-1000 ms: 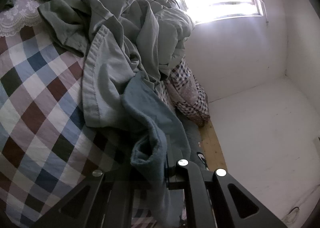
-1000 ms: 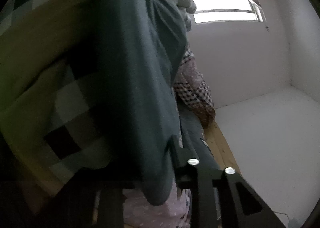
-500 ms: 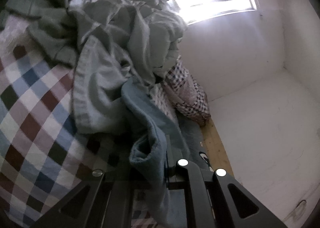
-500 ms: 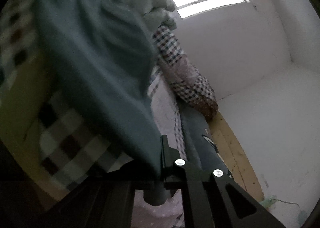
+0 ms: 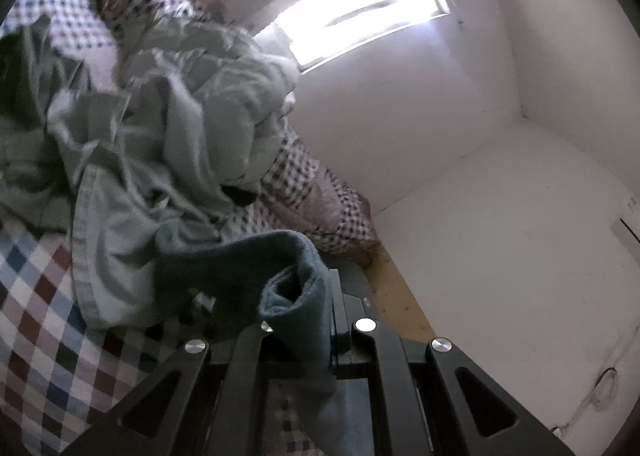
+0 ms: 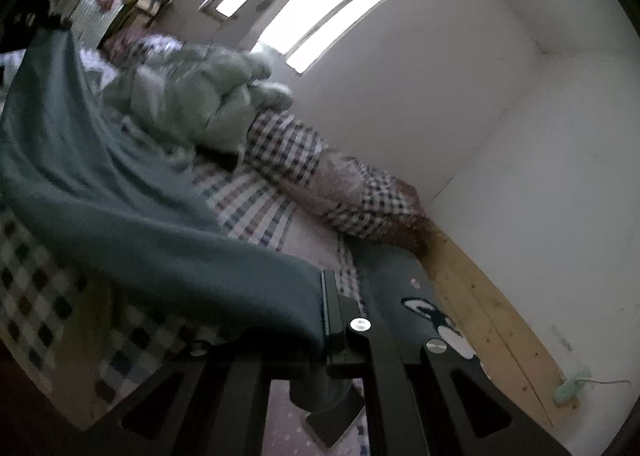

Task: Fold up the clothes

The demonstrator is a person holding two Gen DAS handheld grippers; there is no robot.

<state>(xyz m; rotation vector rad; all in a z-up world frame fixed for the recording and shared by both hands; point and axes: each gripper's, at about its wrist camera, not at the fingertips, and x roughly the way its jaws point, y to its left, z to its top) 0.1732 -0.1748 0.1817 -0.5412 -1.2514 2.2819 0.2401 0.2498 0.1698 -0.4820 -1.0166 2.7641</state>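
A teal fleece garment is bunched between the fingers of my left gripper, which is shut on a folded edge of it. The same teal garment stretches as a wide sheet from the upper left down to my right gripper, shut on its corner. The cloth hangs taut above a checked bedsheet between the two grippers. Much of the right gripper's left finger is hidden under the fabric.
A heap of pale green bedding lies on the bed behind. A checked pillow rests by the white wall. A wooden bed edge, a dark blue cartoon-print cloth and a bright window are in view.
Both grippers have lifted and tilted upward with the teal garment. In the right view the cloth swung from hanging across the lens to stretched out leftward, uncovering the bed.
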